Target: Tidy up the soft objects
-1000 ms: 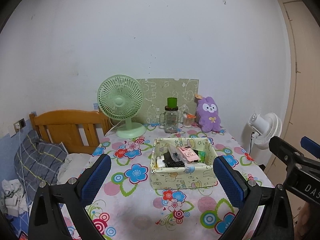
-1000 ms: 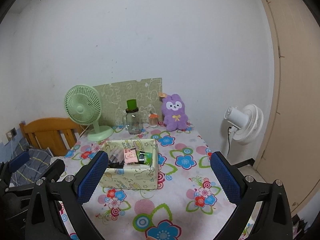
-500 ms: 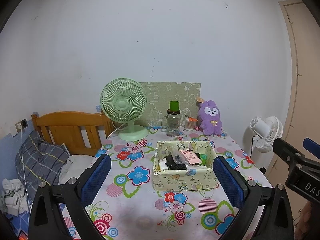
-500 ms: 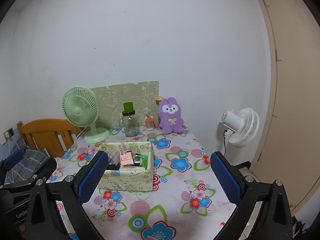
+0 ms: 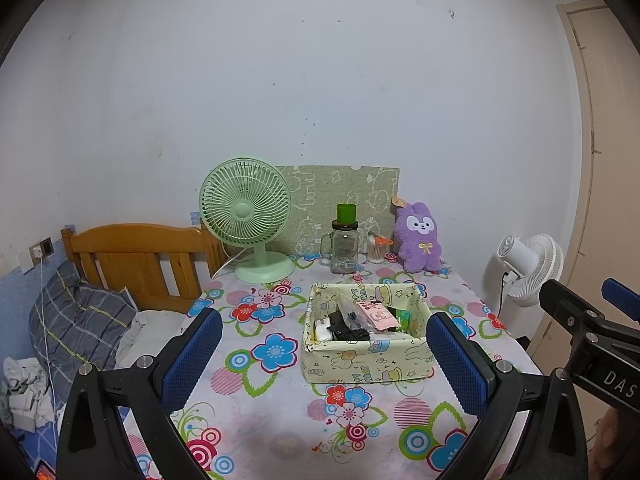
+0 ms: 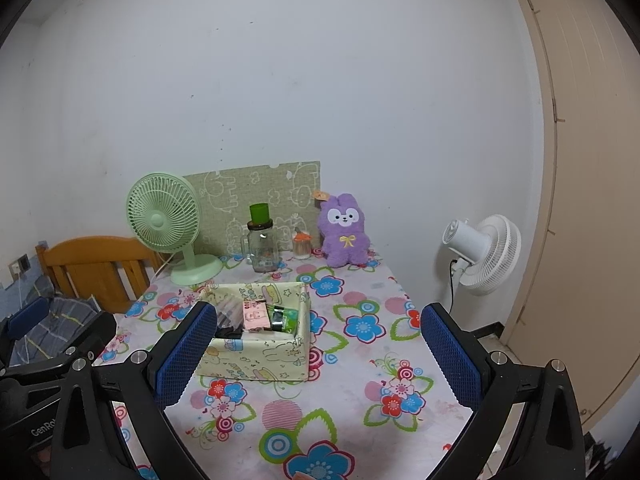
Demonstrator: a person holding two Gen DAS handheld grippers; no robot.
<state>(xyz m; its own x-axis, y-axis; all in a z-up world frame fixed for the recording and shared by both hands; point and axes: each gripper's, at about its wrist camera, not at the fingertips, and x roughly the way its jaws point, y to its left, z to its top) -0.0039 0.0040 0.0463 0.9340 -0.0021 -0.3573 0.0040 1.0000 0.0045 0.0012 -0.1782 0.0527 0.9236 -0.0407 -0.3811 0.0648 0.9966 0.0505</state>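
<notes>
A purple plush rabbit [image 5: 418, 238] [image 6: 344, 230] sits upright at the back of the flowered table, against the wall. A pale yellow fabric box [image 5: 366, 360] [image 6: 256, 354] in the table's middle holds a pink packet, a green packet and dark items. My left gripper [image 5: 324, 354] hangs open over the table's near edge, its blue pads either side of the box in view. My right gripper [image 6: 318, 354] is open too, held back from the table with nothing between its fingers. Both are well short of the rabbit.
A green desk fan [image 5: 248, 220], a glass jar with a green cap [image 5: 345, 242] and a small cup [image 5: 376, 248] stand at the back. A green board [image 6: 256, 200] leans on the wall. A white floor fan [image 6: 482, 254] is right, a wooden headboard [image 5: 136, 256] left.
Both grippers have drawn back and risen a little, so the table and box look smaller and lower in view. Both stay open.
</notes>
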